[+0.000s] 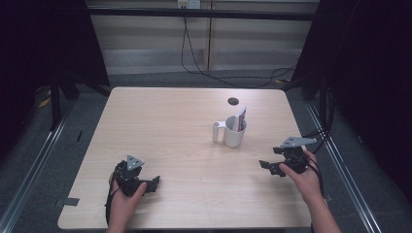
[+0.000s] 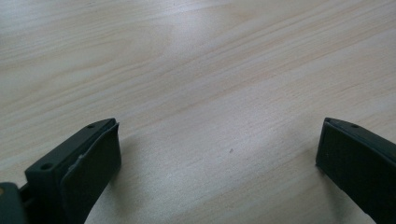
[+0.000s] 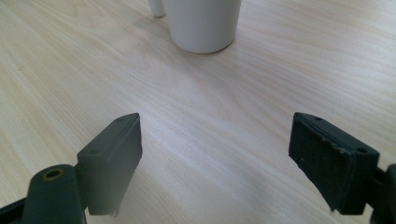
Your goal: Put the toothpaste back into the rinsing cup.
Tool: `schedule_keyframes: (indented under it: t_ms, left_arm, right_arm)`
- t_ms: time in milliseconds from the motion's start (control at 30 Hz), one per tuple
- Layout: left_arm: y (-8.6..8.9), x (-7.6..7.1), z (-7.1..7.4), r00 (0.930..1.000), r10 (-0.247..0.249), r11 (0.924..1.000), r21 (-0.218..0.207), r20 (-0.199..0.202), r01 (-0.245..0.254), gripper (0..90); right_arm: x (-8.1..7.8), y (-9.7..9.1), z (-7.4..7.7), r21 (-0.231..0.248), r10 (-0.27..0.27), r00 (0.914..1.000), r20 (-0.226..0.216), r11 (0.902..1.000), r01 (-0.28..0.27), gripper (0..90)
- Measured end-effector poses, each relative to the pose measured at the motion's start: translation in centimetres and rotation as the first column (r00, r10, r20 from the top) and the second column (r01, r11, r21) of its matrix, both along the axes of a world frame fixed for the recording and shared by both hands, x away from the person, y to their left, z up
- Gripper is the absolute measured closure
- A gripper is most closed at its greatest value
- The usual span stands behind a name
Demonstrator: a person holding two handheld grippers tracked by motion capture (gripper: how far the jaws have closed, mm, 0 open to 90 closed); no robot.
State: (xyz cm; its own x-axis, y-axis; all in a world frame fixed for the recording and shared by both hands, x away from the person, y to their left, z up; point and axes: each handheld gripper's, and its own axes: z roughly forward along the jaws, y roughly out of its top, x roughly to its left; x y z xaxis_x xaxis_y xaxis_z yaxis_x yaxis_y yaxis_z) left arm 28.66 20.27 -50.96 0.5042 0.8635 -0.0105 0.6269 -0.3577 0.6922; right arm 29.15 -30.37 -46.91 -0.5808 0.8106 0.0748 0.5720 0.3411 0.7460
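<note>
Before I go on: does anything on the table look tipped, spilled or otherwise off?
Nothing stands out. The white mug stands upright on the table with a tube leaning inside it, and no spill shows around it. Both the left gripper and the right gripper are open.

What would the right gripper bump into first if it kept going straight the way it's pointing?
Most likely the white cup. In the right gripper view it stands straight ahead of the open right gripper, with bare table between them. How far off it is, is hard to judge.
</note>
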Motion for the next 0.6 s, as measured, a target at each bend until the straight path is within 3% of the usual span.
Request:
schedule_keyframes:
  t_ms: [600]
  left_arm:
    - [0.0, 0.0, 0.0, 1.0, 0.001, 1.0, 0.0, 0.001, -0.001, 0.0]
  right_arm:
    - [-1.2, -0.2, -1.7, 0.005, 0.0, 0.9998, -0.018, 1.0, 0.001, 17.1]
